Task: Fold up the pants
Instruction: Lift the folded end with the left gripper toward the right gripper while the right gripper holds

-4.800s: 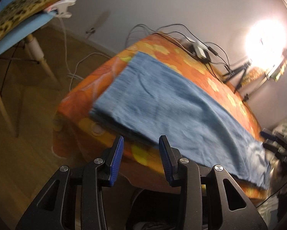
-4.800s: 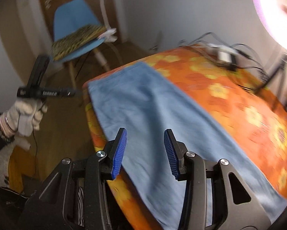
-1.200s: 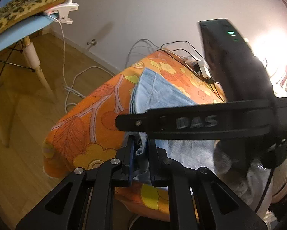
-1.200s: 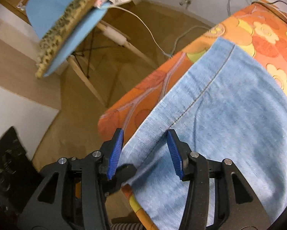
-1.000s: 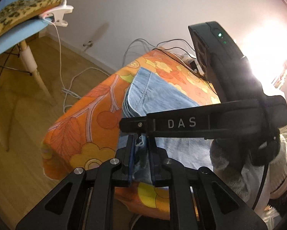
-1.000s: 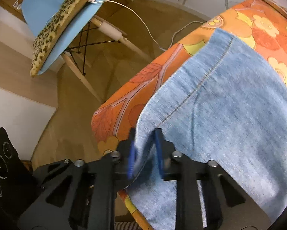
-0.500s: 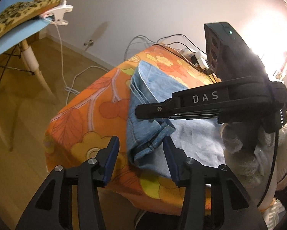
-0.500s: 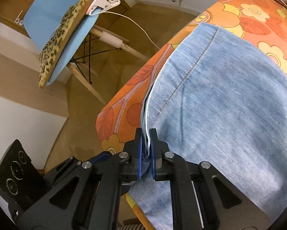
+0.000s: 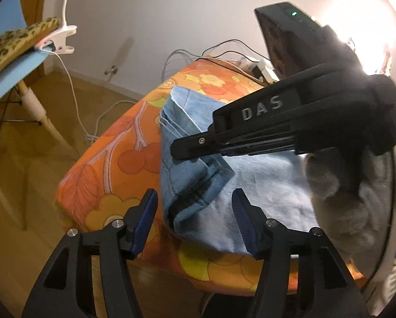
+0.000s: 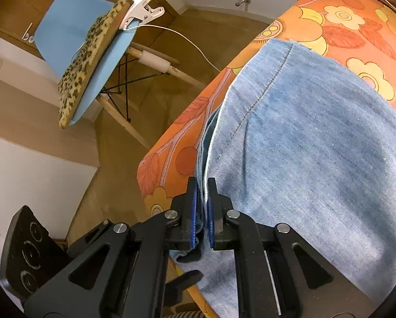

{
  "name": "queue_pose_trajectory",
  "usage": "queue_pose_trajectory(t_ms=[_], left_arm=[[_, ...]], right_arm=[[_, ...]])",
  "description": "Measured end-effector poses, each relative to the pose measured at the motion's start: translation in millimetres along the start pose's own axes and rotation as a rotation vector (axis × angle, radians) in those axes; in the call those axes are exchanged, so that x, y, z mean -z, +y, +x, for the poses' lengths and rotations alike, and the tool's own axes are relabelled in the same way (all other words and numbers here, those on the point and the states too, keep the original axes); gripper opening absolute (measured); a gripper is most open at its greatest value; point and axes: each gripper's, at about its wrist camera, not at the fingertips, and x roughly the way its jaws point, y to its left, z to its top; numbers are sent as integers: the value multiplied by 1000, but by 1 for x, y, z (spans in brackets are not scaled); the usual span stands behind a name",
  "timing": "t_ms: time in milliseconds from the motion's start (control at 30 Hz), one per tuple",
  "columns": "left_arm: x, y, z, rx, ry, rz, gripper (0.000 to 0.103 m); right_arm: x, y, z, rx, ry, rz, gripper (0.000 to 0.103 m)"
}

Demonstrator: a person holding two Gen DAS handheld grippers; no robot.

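**Hand-over of the folded edge: left released, right clamped**

The tabletop (image 9: 97, 175) was covered with an orange flowered cloth and stood beside a wooden floor, with a blue chair (image 10: 65, 21) near the wall. The pants (image 10: 317, 143), light blue denim, were laid across this tabletop, doubled over at the corner nearest the chair.

The left gripper (image 9: 195, 222) had just been opened; its blue pads stood apart on either side of the folded hem, and no cloth was pressed between them. The right gripper (image 10: 201, 212) was clenched on the stacked denim edges at the fold. Control of the fold was therefore judged to have passed to the right side.

A second earlier, the same hem had been pinched by the left gripper, and the right gripper had not yet been fully closed. Several seconds earlier, the pants had been spread out at full length.
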Motion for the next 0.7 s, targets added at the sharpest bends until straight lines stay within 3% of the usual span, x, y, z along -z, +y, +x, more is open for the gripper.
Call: queue_pose_trajectory(t_ms=[133, 167, 200, 367, 700], left_arm=[[-7, 7, 9, 1, 11, -40, 54], [-8, 9, 10, 13, 8, -56, 43], [-9, 10, 9, 27, -1, -66, 38], [-12, -4, -3, 55, -43, -26, 21], [-15, -45, -29, 122, -99, 40, 14]], right_arm=[[0, 2, -6, -6, -9, 0, 7], [0, 2, -8, -5, -11, -1, 7], [1, 2, -10, -6, -13, -2, 7], [2, 1, -23, -7, -34, 5, 7], [13, 4, -77, -26, -89, 1, 7]])
